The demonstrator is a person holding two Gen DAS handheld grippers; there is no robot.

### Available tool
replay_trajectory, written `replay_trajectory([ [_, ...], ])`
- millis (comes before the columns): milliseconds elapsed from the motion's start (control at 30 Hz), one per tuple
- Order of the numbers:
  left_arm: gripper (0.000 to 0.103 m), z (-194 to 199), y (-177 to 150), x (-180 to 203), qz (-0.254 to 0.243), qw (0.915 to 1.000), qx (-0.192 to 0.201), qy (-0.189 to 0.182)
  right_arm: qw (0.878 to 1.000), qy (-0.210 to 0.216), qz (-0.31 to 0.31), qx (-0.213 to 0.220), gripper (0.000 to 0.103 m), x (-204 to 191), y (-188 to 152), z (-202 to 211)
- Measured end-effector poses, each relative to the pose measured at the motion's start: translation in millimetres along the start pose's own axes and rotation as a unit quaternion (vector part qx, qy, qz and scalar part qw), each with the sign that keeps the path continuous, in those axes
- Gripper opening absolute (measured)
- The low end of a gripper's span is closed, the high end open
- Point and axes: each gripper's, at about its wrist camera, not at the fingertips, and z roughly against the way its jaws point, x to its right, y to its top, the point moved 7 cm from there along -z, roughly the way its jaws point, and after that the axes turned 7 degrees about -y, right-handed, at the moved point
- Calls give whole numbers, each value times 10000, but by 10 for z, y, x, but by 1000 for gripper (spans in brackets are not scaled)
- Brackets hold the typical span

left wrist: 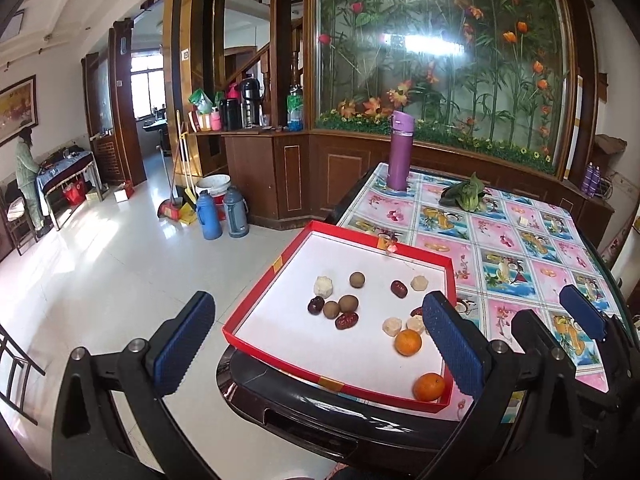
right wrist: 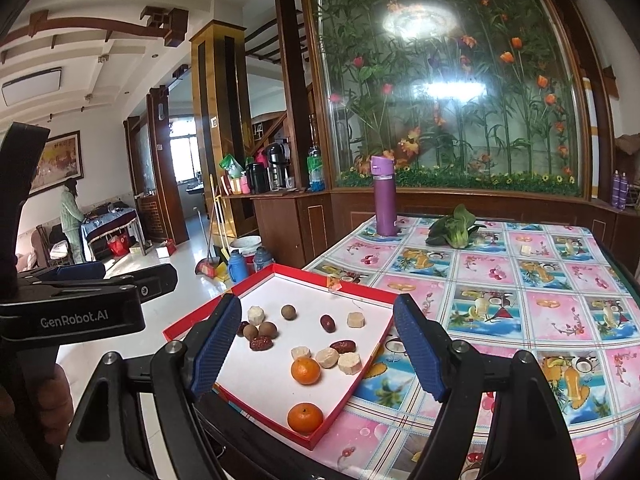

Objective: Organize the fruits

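We see a table (left wrist: 532, 248) covered with a pink and blue fruit-patterned cloth, and at its near corner sits a shallow red tray (left wrist: 276, 276) with a white floor, its corner overhanging the table edge. Our left gripper (left wrist: 326, 344) hovers above the tray's near side with its blue-padded fingers (left wrist: 184, 344) spread wide and holding nothing. Our right gripper (right wrist: 320, 348) hangs over the same tray, jaws likewise apart and empty; it also shows at the right edge of the left wrist view.

At the table's far end a purple bottle (right wrist: 385, 196) stands upright, and a leafy green vegetable (right wrist: 454, 228) lies near it.

All the fruit lies loose on the tray floor. Two oranges (right wrist: 305, 370) rest toward the near right side, one by the near corner. Just beyond the farther orange, pale peeled pieces (right wrist: 327, 357) cluster together. Brown longans (left wrist: 348, 304) and dark red dates (left wrist: 346, 321) group toward the tray's left, some touching, with one longan, one date and one pale piece lying apart farther back.
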Motion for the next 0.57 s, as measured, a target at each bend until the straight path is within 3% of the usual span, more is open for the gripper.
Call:
replay_trajectory([
  [167, 103, -49, 10, -20, -109, 9999, 106, -44, 10000, -27, 22, -79, 78, -19, -13, -71],
  [433, 103, -235, 46, -34, -104, 9998, -6, -177, 9998, -22, 50, -201, 78, -53, -38, -221],
  [567, 103, -407, 67, 52, -29, 9991, -202, -373, 9995, -159, -47, -272, 78, 111, -43, -314],
])
